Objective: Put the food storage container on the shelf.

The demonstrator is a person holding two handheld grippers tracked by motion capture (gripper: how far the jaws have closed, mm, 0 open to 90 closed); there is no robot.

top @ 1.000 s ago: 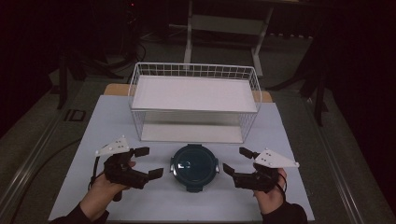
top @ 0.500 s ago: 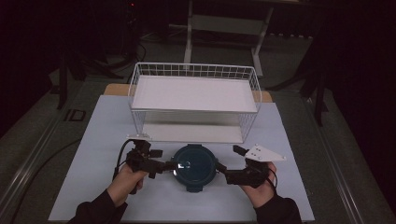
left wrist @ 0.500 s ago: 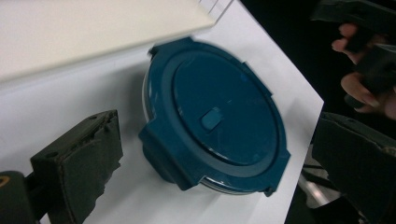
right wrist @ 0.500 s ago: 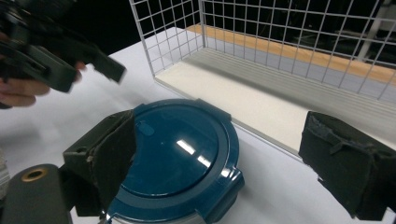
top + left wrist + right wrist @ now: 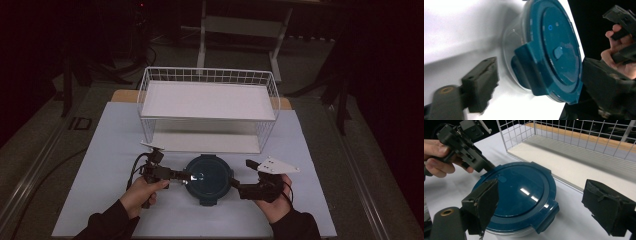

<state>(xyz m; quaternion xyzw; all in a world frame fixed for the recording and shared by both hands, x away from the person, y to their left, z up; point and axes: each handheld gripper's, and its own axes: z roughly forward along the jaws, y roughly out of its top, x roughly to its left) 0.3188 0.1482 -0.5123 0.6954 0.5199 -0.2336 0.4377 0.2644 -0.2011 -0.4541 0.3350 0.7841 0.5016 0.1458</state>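
Observation:
A round clear container with a dark teal clip lid (image 5: 208,178) sits on the white table mat, in front of the wire rack. My left gripper (image 5: 186,176) lies on its side at the container's left edge. In the left gripper view the gripper (image 5: 540,75) straddles the lid's clip (image 5: 524,62), one pad (image 5: 482,81) beside the wall and the other (image 5: 606,83) over the lid; the jaws have just been closing, with a gap still at the wall. My right gripper (image 5: 234,184) is at the right edge, and its jaws (image 5: 542,195) stand open around the lid (image 5: 519,192).
A white wire rack (image 5: 207,75) with a white shelf and a lower board stands right behind the container. The white mat (image 5: 110,150) has free room to the left and right. Dark floor and furniture legs lie beyond the table.
My left gripper has moved right and down to the container's left edge, and its jaws look narrower. My right gripper has edged in to the right edge.

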